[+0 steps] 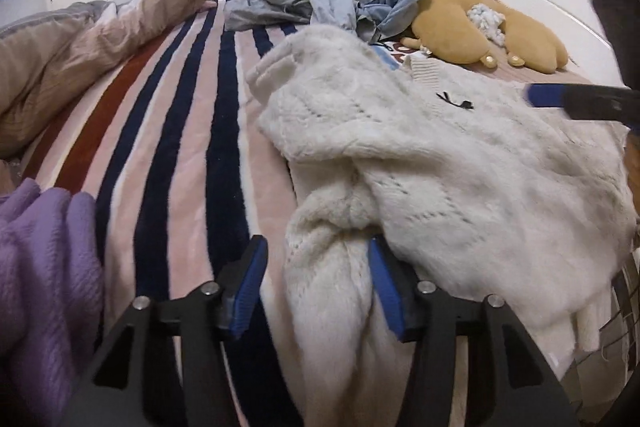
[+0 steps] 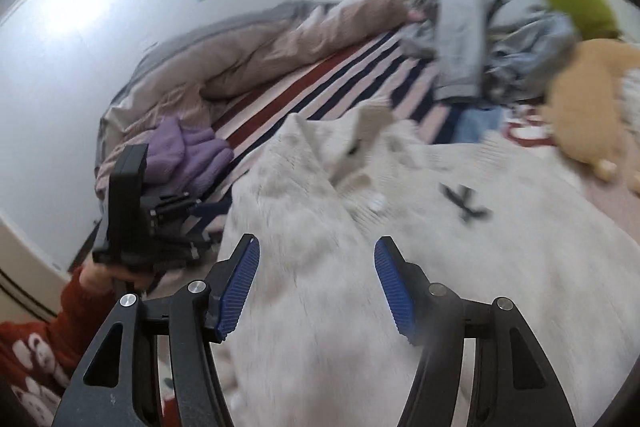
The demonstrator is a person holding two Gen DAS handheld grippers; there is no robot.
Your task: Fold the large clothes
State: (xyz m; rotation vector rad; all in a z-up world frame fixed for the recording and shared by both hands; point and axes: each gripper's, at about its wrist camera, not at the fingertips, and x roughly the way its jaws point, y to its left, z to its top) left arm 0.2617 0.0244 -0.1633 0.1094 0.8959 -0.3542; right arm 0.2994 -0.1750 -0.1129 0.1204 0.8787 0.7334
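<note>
Sweater: fluffy cream-white knitted sweater (image 1: 440,155) w/ small black bow, spread on the pink, navy & red striped fleece blanket (image 1: 180,147) on the bed.
L gripper (image 1: 316,279): jaws part-spread, bunched sleeve between blue pads; right pad touches knit, left pad clear, so no firm pinch seen.
R gripper (image 2: 316,283): jaws spread, nothing between, above sweater body.
Nearby: folded purple fleece garment (image 2: 188,151) beside sweater; tan plush toy (image 1: 480,31) near headboard.
</note>
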